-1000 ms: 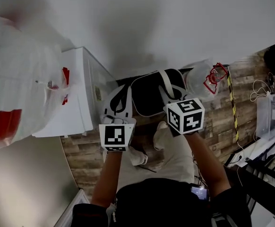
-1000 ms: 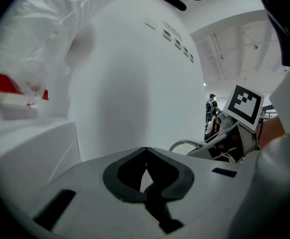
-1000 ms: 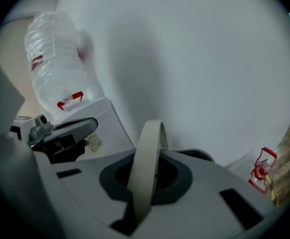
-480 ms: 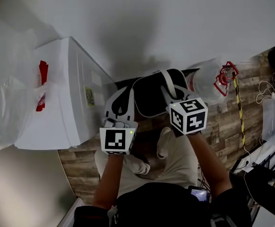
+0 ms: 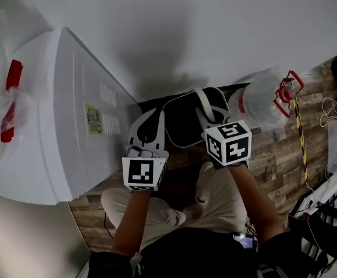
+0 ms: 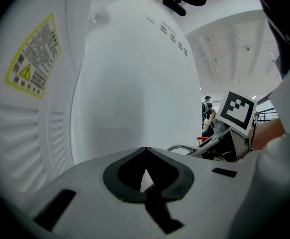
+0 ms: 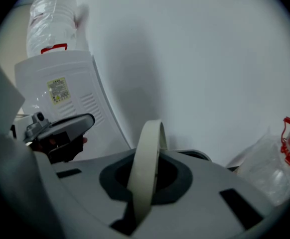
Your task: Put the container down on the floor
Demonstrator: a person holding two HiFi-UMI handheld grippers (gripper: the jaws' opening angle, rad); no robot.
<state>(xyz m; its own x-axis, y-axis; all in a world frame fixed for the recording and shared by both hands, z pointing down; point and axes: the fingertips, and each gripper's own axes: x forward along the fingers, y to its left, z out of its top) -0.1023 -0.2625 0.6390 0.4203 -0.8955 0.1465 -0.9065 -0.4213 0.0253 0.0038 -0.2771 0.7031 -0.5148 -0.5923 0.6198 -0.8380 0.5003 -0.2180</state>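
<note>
A dark container [image 5: 183,123] with a pale rim and cream strap handles hangs low over the wooden floor [image 5: 273,149], close to the white wall. It hangs between my two grippers. My left gripper [image 5: 150,116] is on its left side. In the left gripper view the left gripper [image 6: 146,156] has its jaws closed, with only a thin pale sliver between them. My right gripper [image 5: 204,97] is on the container's right side. There its jaws are shut on a cream strap [image 7: 147,168] that arches up out of them.
A tall white appliance [image 5: 70,114] with a yellow warning label stands close on the left. A large clear water bottle [image 5: 261,100] with a red handle lies on the floor at the right. Black metal rails [image 5: 330,213] and cables fill the lower right.
Both grippers and the container have sunk towards the floor, and the person has crouched. The white appliance now looms much larger at the left. Neither grip has changed.
</note>
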